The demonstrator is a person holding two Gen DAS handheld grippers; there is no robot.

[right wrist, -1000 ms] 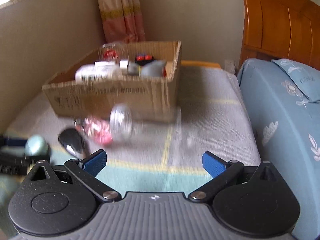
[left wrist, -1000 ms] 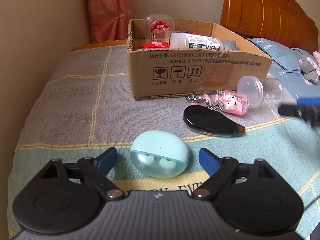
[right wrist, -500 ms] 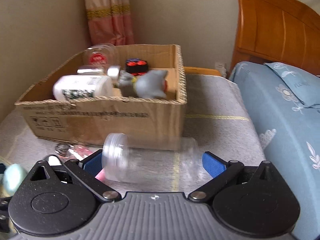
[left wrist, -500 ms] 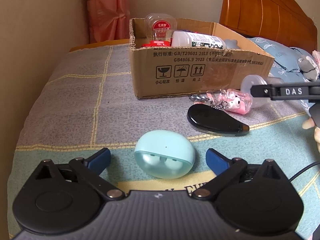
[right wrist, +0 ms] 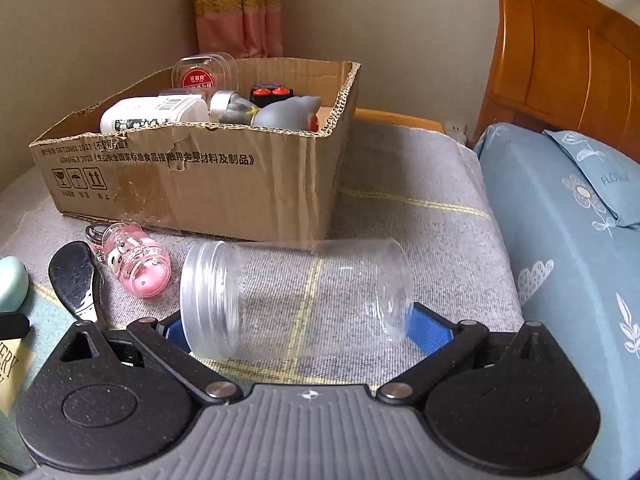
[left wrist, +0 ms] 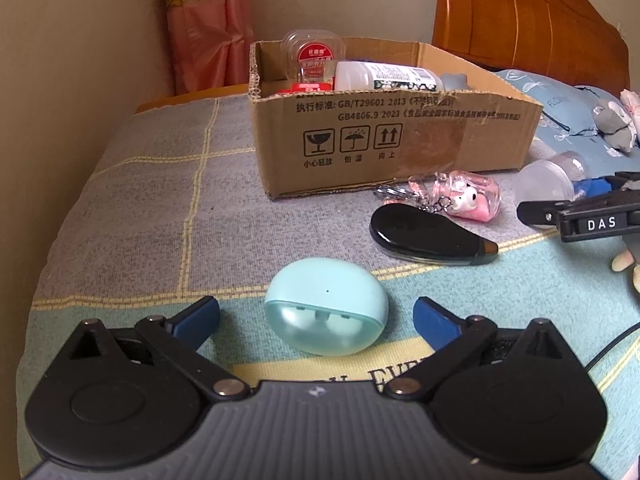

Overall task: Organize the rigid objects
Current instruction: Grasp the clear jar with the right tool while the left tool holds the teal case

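A: Where's your left gripper (left wrist: 316, 316)?

B: Jaws spread wide, nothing pinched. The mint earbud case (left wrist: 326, 312) sits on the bed cover (left wrist: 160, 184) right between your fingertips, clear of both pads. My read: you're lined up to close on it across its width.

A: And the right gripper (right wrist: 296, 326)?

B: Also spread. The clear jar (right wrist: 292, 300) lies on its side across the gap, mouth end at your left finger, base at the right. I can't tell whether the pads touch it; nothing looks squeezed.

A: Why that way round?

B: Likely because lying down it can roll, so you take it end to end.

A: The rest?

B: The cardboard box (right wrist: 192, 176) stands just behind the jar, already holding bottles and toys. The pink keychain (right wrist: 136, 264) and black oval piece (right wrist: 74, 276) lie loose in front of it.
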